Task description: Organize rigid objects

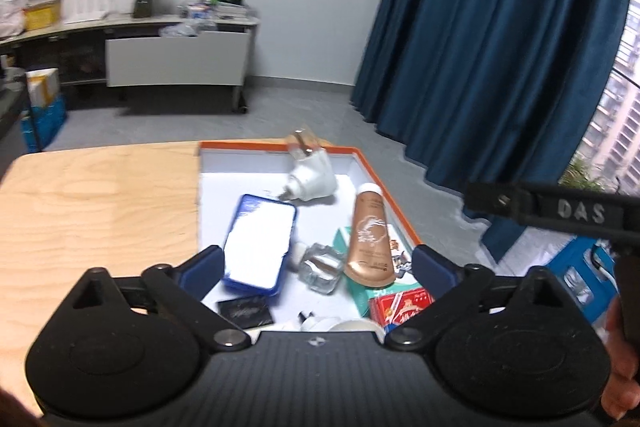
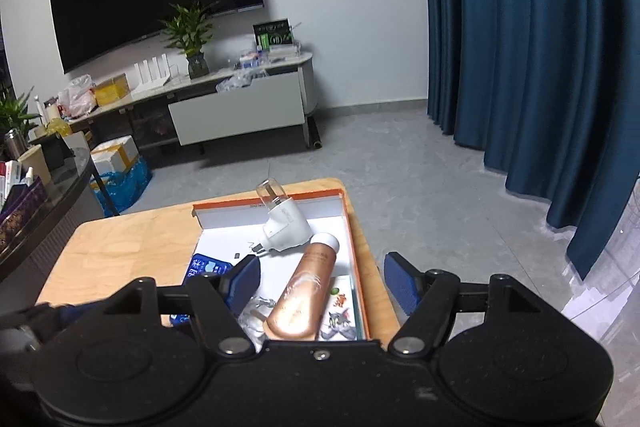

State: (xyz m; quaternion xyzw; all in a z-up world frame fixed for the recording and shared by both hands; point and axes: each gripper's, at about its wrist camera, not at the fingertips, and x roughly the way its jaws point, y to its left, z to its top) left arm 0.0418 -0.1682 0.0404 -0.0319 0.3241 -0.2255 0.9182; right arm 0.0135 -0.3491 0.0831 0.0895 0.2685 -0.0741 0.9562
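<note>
An orange-rimmed white tray (image 1: 276, 147) sits on the wooden table (image 1: 100, 195) and holds a blue tin (image 1: 260, 239), a white plug-in device with a clear bottle (image 1: 310, 175), a bronze tube (image 1: 368, 239), a glass block (image 1: 320, 267), a teal box (image 1: 380, 291), a red card pack (image 1: 400, 307) and a black square (image 1: 244, 311). My left gripper (image 1: 316, 263) hovers open and empty above them. My right gripper (image 2: 320, 279) is open and empty over the tray (image 2: 356, 247), above the bronze tube (image 2: 304, 295) and white device (image 2: 286, 223).
The tray fills the table's right part; bare wood (image 2: 120, 251) lies to its left. Beyond the table are grey floor, a blue curtain (image 2: 520, 47), a TV cabinet (image 2: 236, 107) with a plant, and a dark side table (image 2: 40, 203) at left.
</note>
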